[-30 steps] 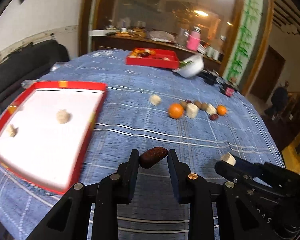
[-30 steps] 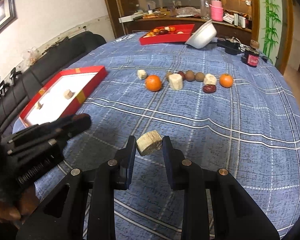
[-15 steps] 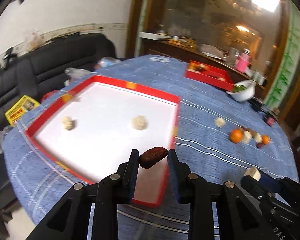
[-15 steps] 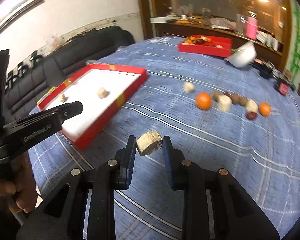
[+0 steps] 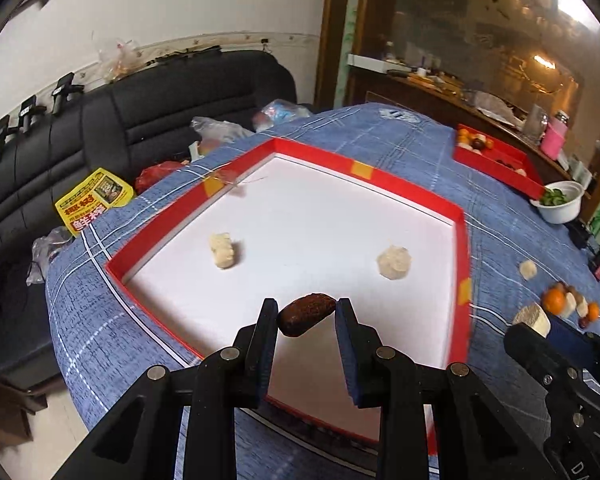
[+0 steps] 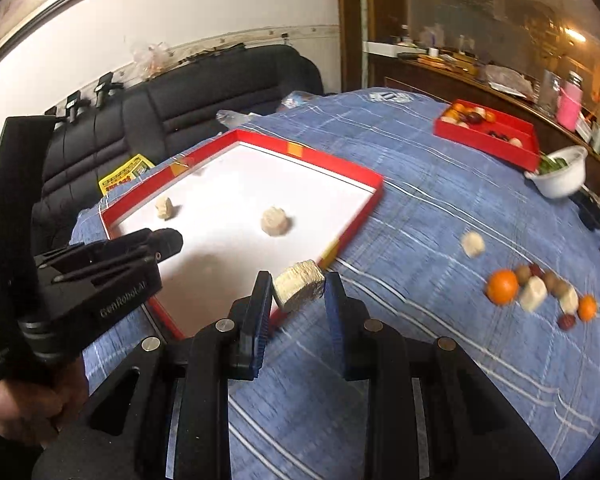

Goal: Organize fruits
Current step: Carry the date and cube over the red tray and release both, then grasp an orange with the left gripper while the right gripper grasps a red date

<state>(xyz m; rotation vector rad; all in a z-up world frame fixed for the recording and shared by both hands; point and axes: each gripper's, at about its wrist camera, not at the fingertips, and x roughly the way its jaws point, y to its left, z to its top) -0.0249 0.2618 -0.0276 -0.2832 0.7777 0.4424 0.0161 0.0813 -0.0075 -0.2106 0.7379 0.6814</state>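
Left tool (image 5: pixel 307 316) pinches a date (image 5: pixel 307 315), right tool (image 6: pixel 299 286) a pale chunk (image 6: pixel 299 285), over blue-clothed table (image 6: pixel 420 216).

Both views look forward and down along their own tool's fingers, from just behind them. The left wrist view sits close above the near edge of the red tray (image 5: pixel 462 240), facing across it toward the black sofa (image 5: pixel 140 112). The right wrist view stands just right of that tray (image 6: pixel 364 208), over the blue-clothed worktop (image 6: pixel 420 208). Both share the tray, sofa and worktop, and each catches the other tool at its edge.
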